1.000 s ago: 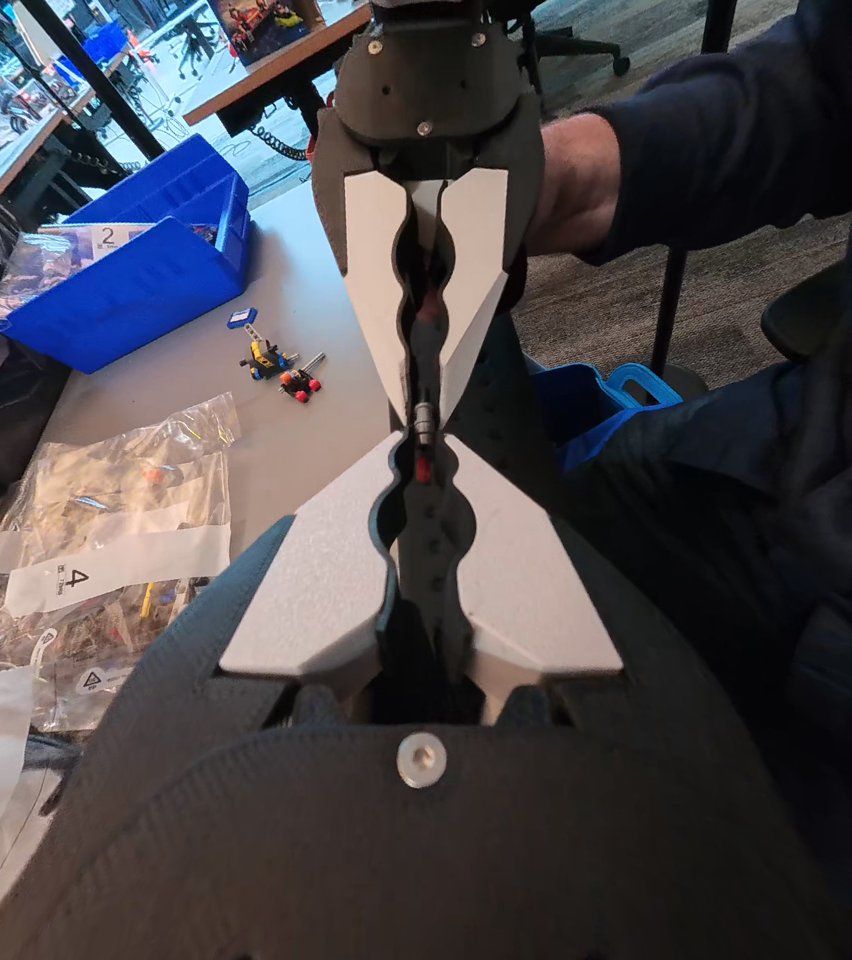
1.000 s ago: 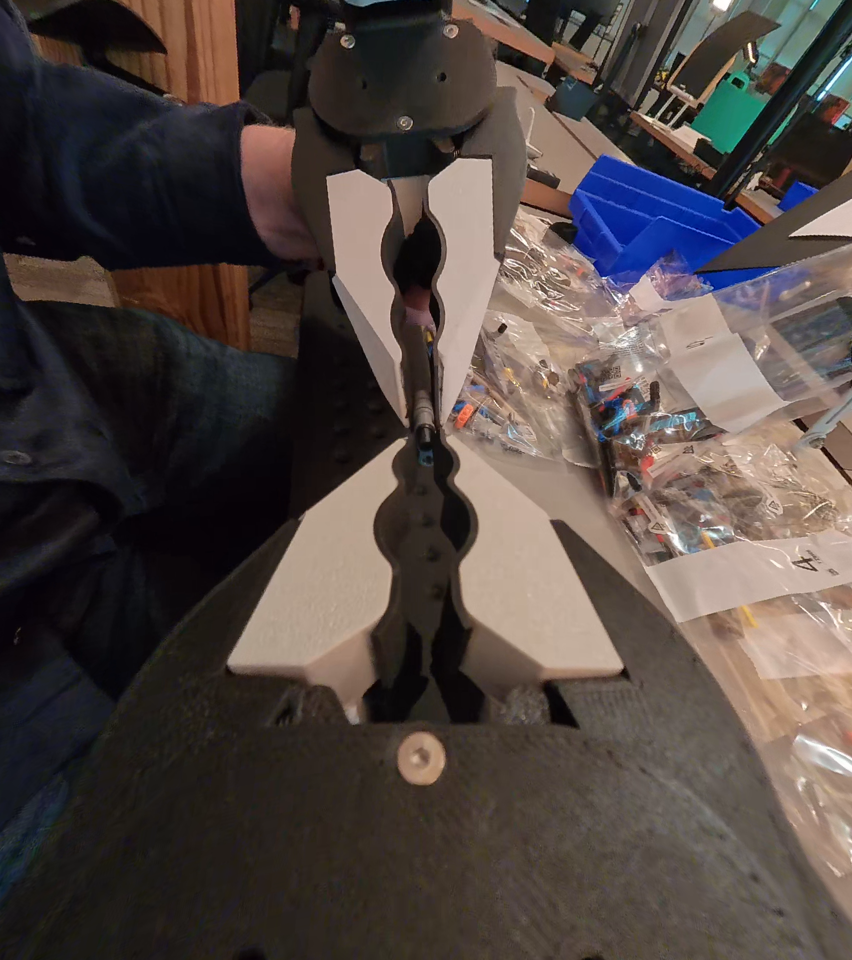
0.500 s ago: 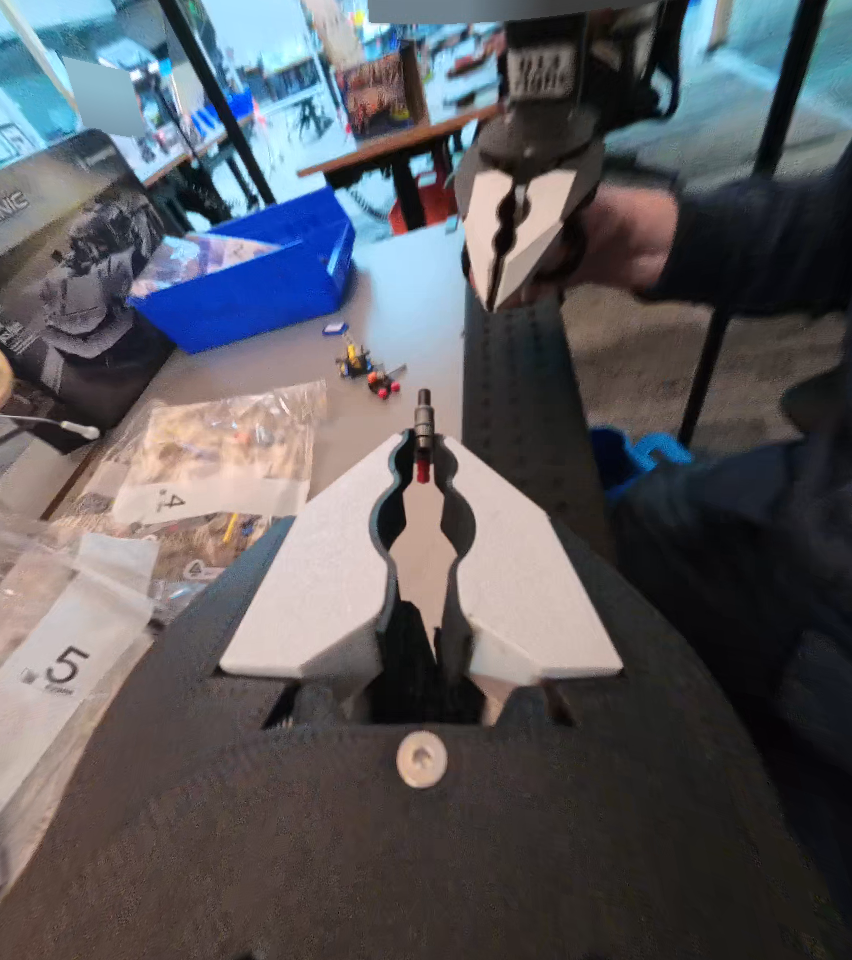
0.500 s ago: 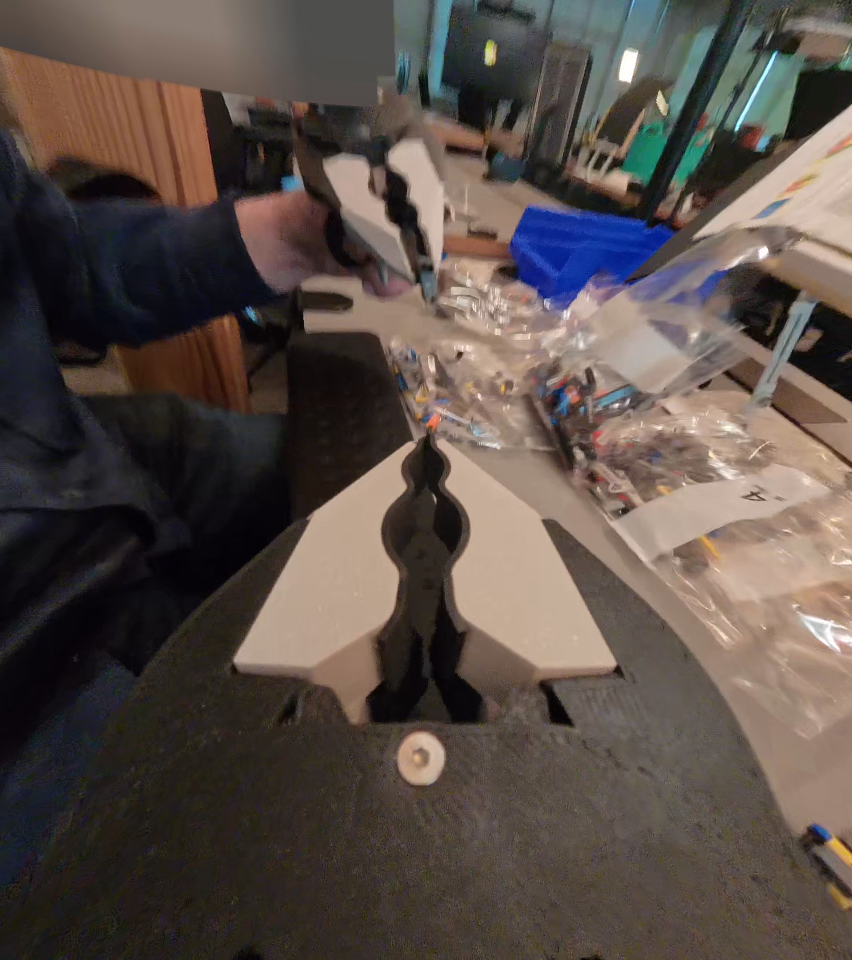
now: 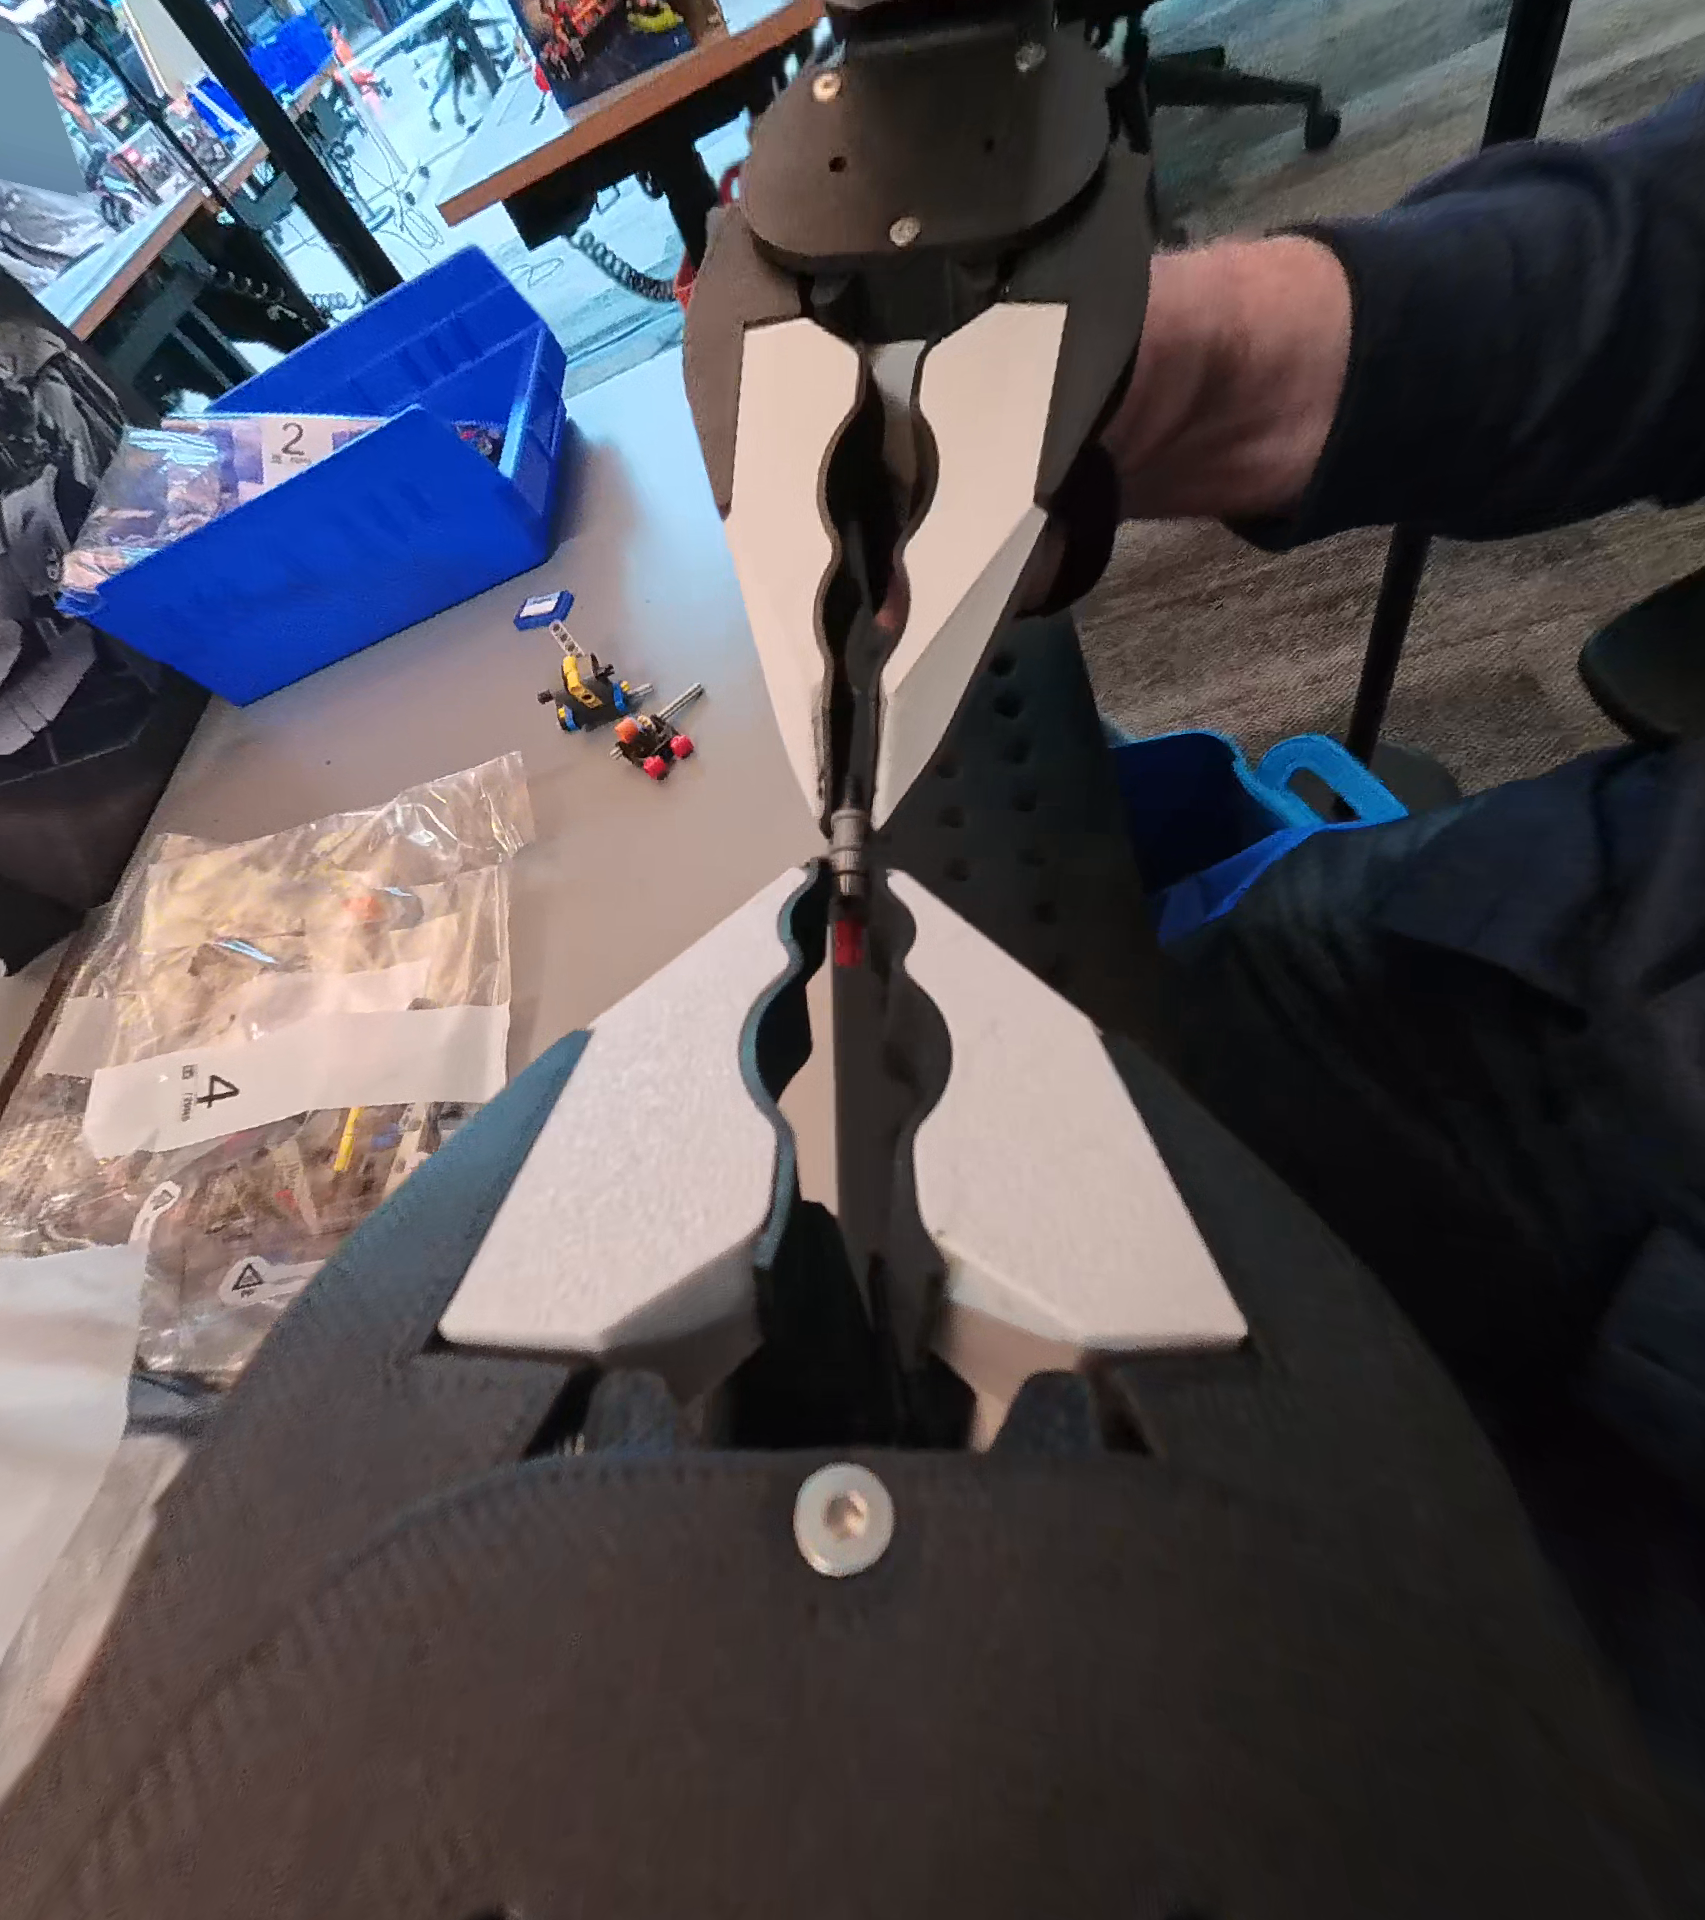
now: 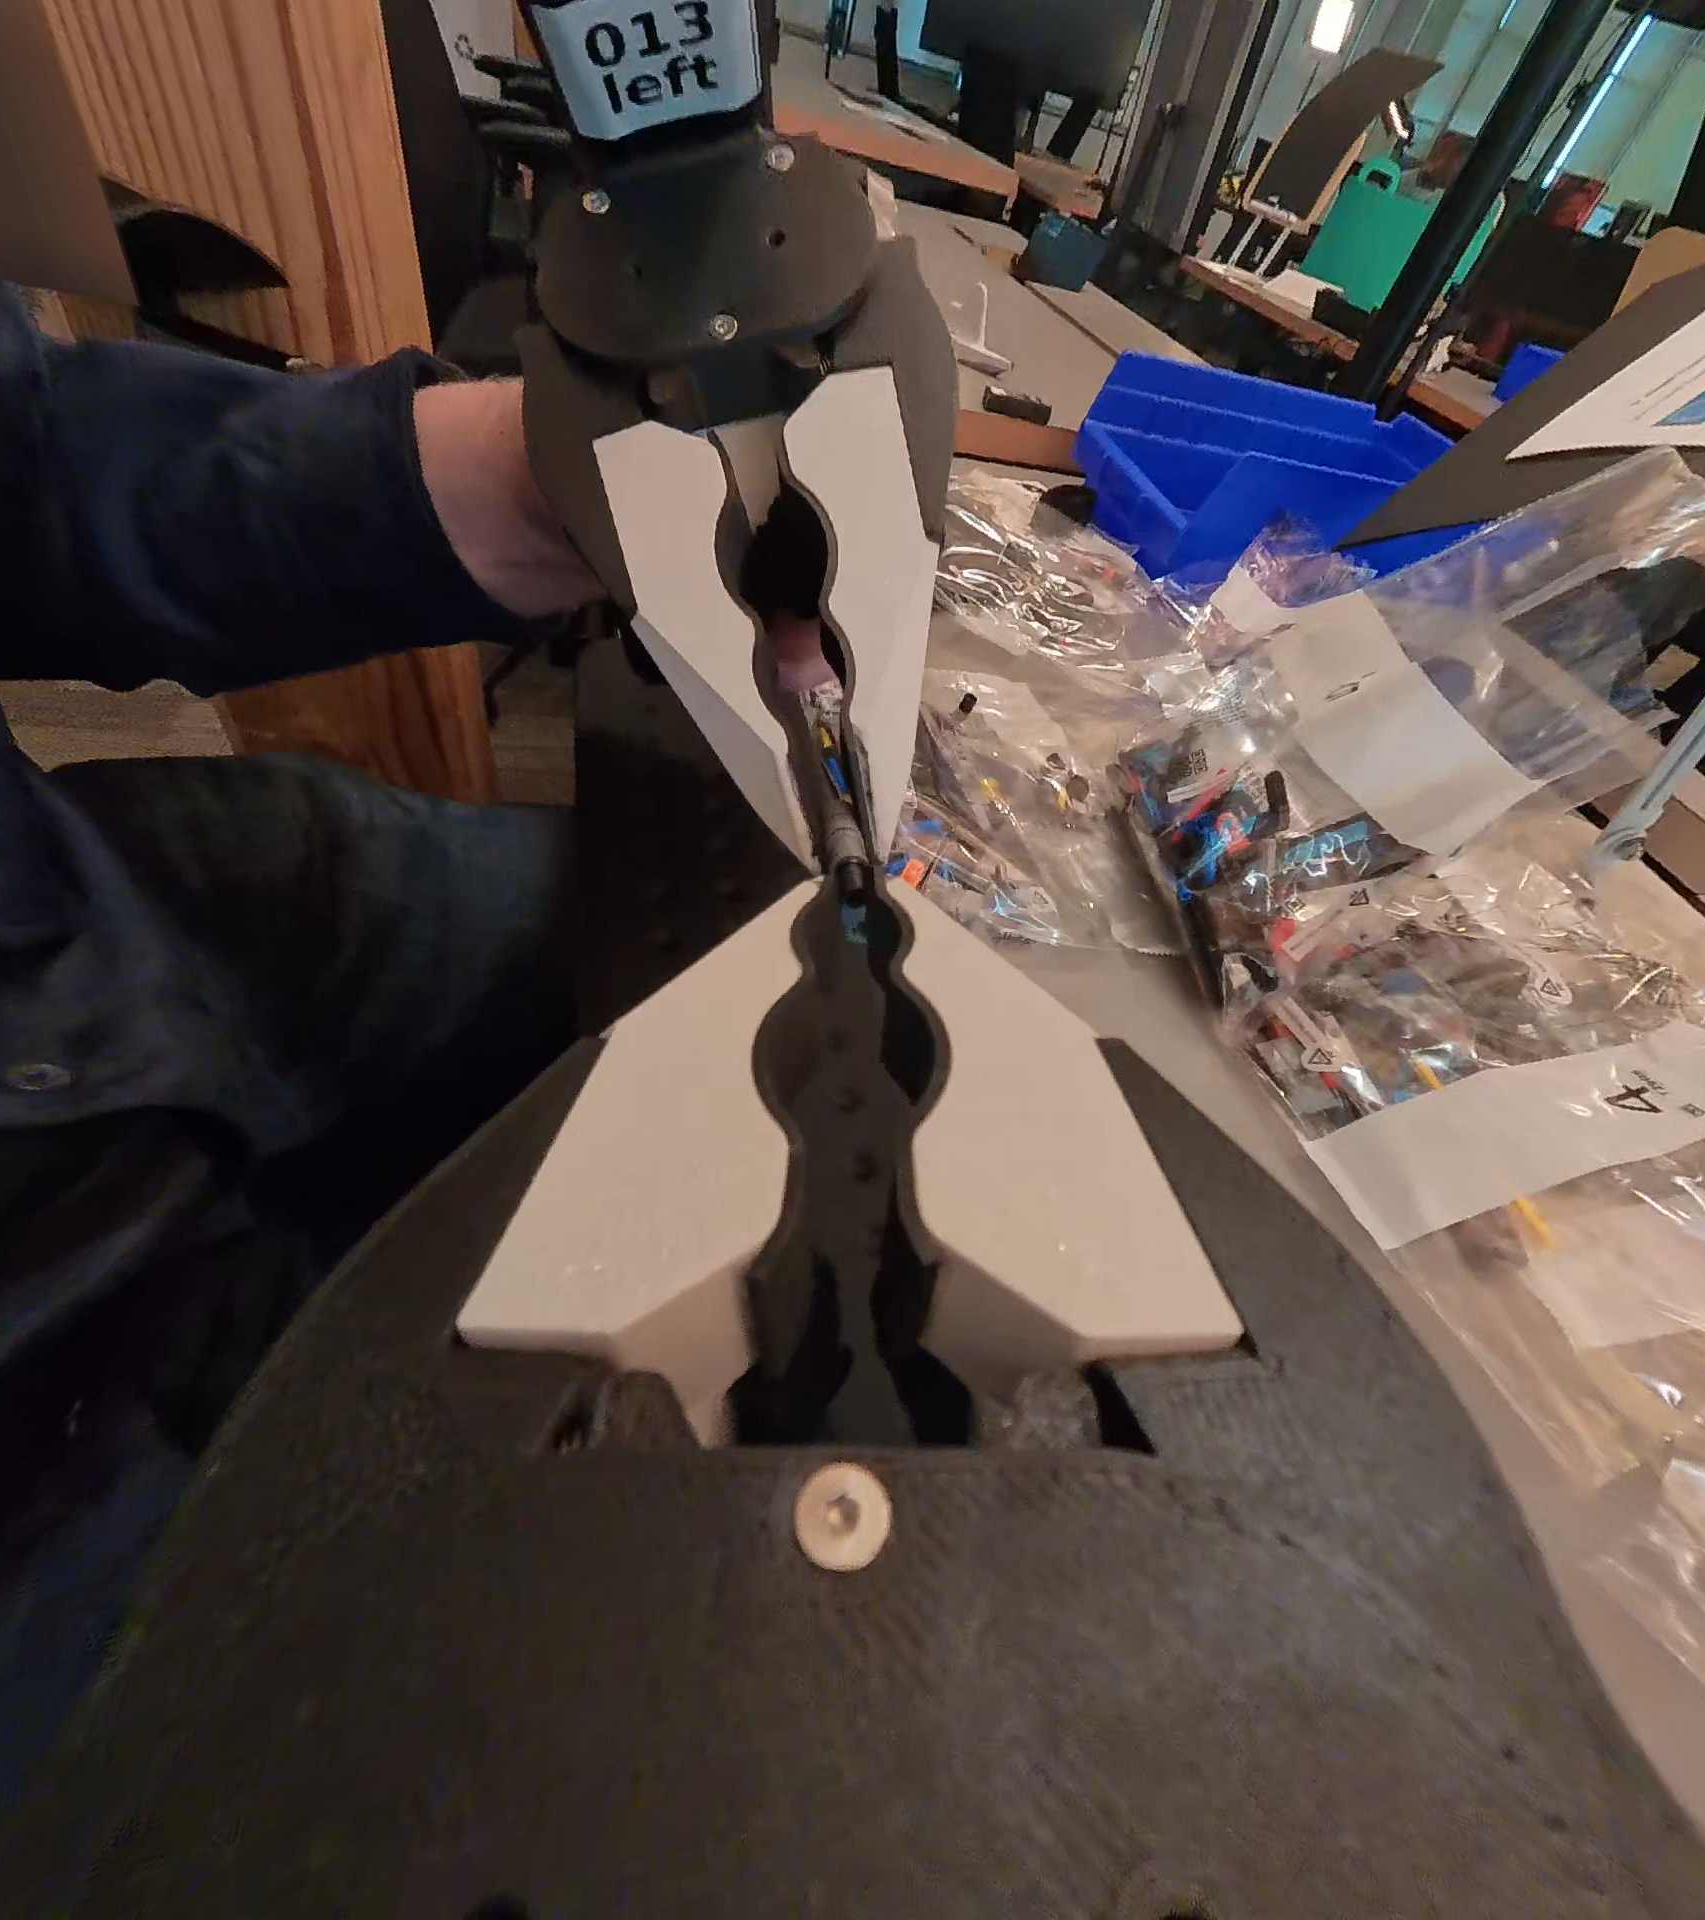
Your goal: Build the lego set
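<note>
— Where is the lego piece?
— A grey axle connector (image 5: 848,854) sits between both tips, above the near table (image 5: 474,748) edge.
— And the grippers?
— The left gripper (image 5: 846,902) pinches its red end; the right gripper (image 6: 854,902) clamps the blue end, tip to tip.

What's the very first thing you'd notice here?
Two grippers meeting tip to tip: the left gripper and the right gripper pinch a small grey pin between them, above the table edge. To the left lie clear bags of parts and a blue bin.
</note>
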